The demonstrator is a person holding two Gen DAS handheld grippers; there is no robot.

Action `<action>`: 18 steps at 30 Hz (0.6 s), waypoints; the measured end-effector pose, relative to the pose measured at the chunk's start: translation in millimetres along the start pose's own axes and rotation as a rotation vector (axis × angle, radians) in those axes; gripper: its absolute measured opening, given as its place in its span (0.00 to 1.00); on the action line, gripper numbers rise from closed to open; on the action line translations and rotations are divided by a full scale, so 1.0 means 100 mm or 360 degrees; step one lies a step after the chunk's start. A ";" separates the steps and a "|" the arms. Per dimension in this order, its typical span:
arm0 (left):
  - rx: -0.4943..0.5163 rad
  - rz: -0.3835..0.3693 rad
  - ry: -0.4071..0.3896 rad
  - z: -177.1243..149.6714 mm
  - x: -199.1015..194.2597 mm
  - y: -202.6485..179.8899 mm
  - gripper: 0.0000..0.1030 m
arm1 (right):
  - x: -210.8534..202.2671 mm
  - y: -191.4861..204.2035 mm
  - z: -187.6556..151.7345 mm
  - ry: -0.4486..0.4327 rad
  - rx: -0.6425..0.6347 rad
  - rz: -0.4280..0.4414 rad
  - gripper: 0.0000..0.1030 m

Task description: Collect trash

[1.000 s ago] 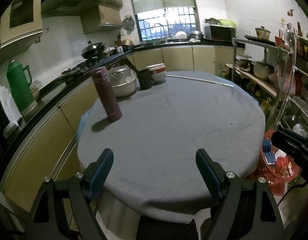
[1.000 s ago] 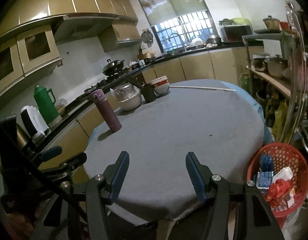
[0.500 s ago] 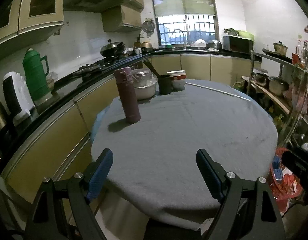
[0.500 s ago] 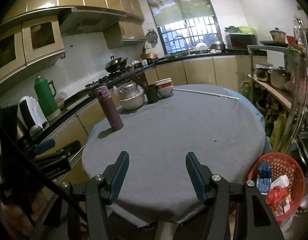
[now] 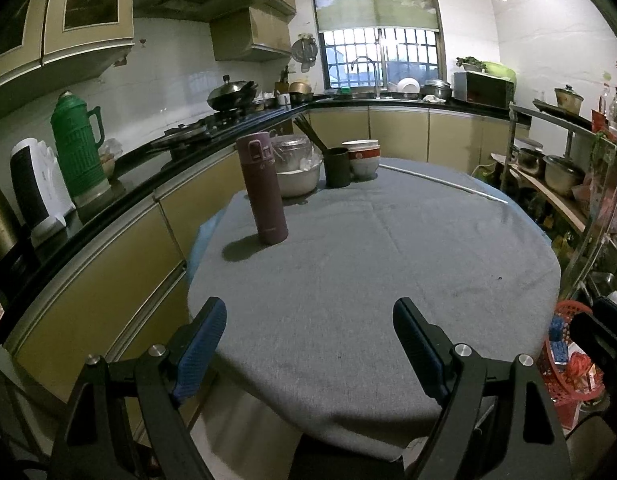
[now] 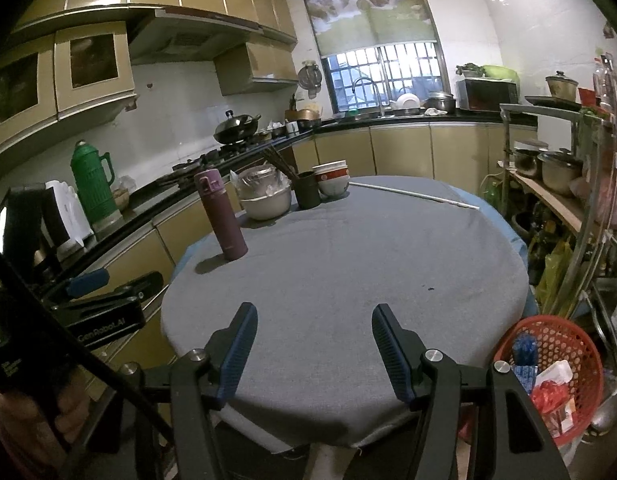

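Both tools empty. Left tool (image 5: 308,344) has its jaws wide, right tool (image 6: 314,350) about half spread, nothing between either pair. Both hang at the near edge of the surface (image 6: 348,264), aimed across the grey cloth.

Trash: wrappers and packets sit in the red basket (image 6: 564,344) on the floor, off the near right edge. No obvious litter on the cloth itself — only a small dark speck (image 6: 430,289) toward the right edge, too small to identify.

Risks, near to far:
- The cloth overhangs the near edge. A pad dragging on it could pull the whole cloth and shift everything standing at the far left.
- In the right wrist view the left tool (image 6: 108,296) sits close on the left. If both go for the same spot, they could collide.
- The basket is low and beside the metal rack (image 6: 588,208). A blind swing that way could clip the rack or tip the basket and spill its contents.
- The speck — if it counts as trash, it is likely too flat for wide jaws. The pads would scrape cloth instead.
- The purple flask (image 5: 264,192) near the left edge is tall and narrow, so a sideways knock would topple it.
- At the far left edge stand a covered pot (image 5: 296,168), a dark cup (image 5: 338,168) with chopsticks and stacked bowls (image 5: 362,158). None is trash; grabbing one would be a wrong pick.
- A thin white rod (image 6: 416,196) lies along the far right edge and would probably roll off if brushed.
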State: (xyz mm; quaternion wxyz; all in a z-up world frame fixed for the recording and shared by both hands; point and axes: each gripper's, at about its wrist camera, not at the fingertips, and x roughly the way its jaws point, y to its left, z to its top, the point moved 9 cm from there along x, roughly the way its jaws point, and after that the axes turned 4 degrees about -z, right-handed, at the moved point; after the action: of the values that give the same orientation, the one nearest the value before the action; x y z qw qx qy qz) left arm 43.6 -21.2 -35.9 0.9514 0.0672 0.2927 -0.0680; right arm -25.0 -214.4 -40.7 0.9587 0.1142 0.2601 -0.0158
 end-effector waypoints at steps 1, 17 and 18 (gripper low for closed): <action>0.0000 0.0000 0.0002 0.00 0.00 0.00 0.83 | -0.01 0.00 0.00 -0.0001 0.0001 0.0000 0.62; -0.0005 0.0006 0.0005 -0.01 0.01 0.02 0.83 | -0.03 -0.02 0.01 -0.0006 0.0001 0.0001 0.62; -0.0004 0.0007 0.0005 -0.01 0.01 0.02 0.83 | -0.03 -0.02 0.01 -0.0007 0.0000 -0.0001 0.62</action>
State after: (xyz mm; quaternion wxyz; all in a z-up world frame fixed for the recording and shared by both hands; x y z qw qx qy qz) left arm 44.5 -19.3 -36.7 0.9512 0.0666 0.2940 -0.0654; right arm -27.4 -216.6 -39.0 0.9593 0.1140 0.2580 -0.0164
